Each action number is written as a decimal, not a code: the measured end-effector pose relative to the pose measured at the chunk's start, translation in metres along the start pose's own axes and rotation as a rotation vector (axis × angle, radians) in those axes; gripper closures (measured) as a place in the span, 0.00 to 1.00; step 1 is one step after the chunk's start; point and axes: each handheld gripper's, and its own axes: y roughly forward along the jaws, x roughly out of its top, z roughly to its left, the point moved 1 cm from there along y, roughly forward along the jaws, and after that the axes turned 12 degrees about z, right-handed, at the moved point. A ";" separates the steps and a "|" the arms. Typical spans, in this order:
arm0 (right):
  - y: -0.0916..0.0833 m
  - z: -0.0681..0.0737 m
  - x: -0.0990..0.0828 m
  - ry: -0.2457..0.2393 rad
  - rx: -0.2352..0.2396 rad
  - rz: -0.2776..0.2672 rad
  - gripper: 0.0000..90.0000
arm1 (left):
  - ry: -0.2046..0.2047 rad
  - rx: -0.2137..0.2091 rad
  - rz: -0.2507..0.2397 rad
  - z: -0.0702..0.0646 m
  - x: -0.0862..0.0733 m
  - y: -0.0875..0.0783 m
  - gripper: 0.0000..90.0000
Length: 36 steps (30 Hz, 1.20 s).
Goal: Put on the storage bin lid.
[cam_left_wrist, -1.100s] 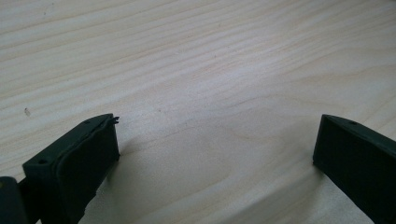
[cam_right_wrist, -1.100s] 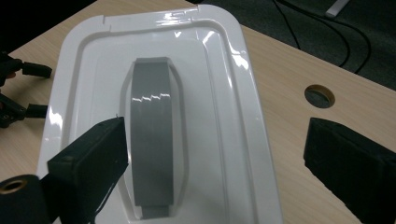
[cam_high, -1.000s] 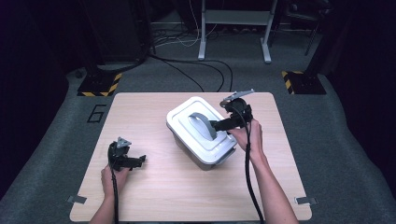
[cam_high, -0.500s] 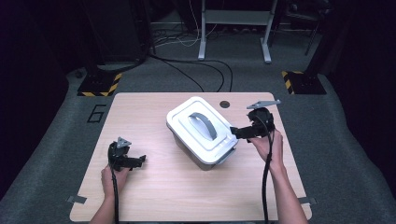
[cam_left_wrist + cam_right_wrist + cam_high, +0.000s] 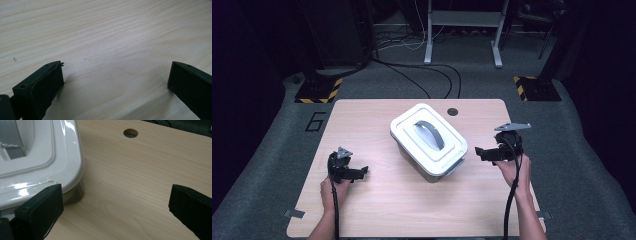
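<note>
Box (image 5: 428,141) sits mid-bench (image 5: 377,210), lid on, handle flat. Right gripper (image 5: 482,153) spread wide, empty, just beside box's right edge; left gripper (image 5: 360,172) also wide, empty, well apart. Risk: one-sided push skids the box, or jaw clips the lid rim

Desk (image 5: 412,200): pale wood grain, a round cable hole (image 5: 452,111) near its far edge.
Floor (image 5: 592,165): grey carpet, a "6" marked (image 5: 315,121) beside the desk.
Hazard-striped feet (image 5: 317,91): two (yellow and black), beyond the desk.
Cables (image 5: 432,75): black, looping across the carpet.
Metal frame (image 5: 462,30): grey legs, far back.
Light: dim room, desk lit.
</note>
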 end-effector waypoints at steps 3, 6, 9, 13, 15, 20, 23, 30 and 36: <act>0.006 -0.006 -0.012 0.029 0.001 0.003 0.00 | -0.001 0.000 0.000 0.000 0.000 0.000 0.00; 0.013 -0.013 -0.025 0.045 -0.015 0.016 0.00 | 0.000 0.000 0.000 0.000 0.000 0.000 0.00; 0.022 -0.019 -0.038 0.062 -0.022 0.028 0.00 | 0.002 0.000 0.000 0.000 0.000 0.000 0.00; 0.038 -0.024 -0.055 0.085 -0.033 0.050 0.00 | 0.000 0.000 0.000 0.000 0.000 0.000 0.00; 0.045 -0.025 -0.062 0.096 -0.038 0.059 0.00 | -0.001 0.000 0.000 0.000 0.000 0.000 0.00; 0.066 -0.031 -0.084 0.120 -0.049 0.083 0.00 | -0.001 0.000 -0.001 0.000 0.000 0.000 0.00; 0.076 -0.037 -0.097 0.172 -0.067 0.099 0.00 | 0.000 0.000 0.000 0.000 0.000 0.000 0.00; 0.082 -0.049 -0.116 0.205 -0.091 0.066 0.00 | -0.007 0.001 0.003 0.000 0.001 0.000 0.00; 0.087 -0.043 -0.121 0.115 -0.127 0.037 0.00 | -0.004 0.001 0.003 0.000 0.000 0.000 0.00</act>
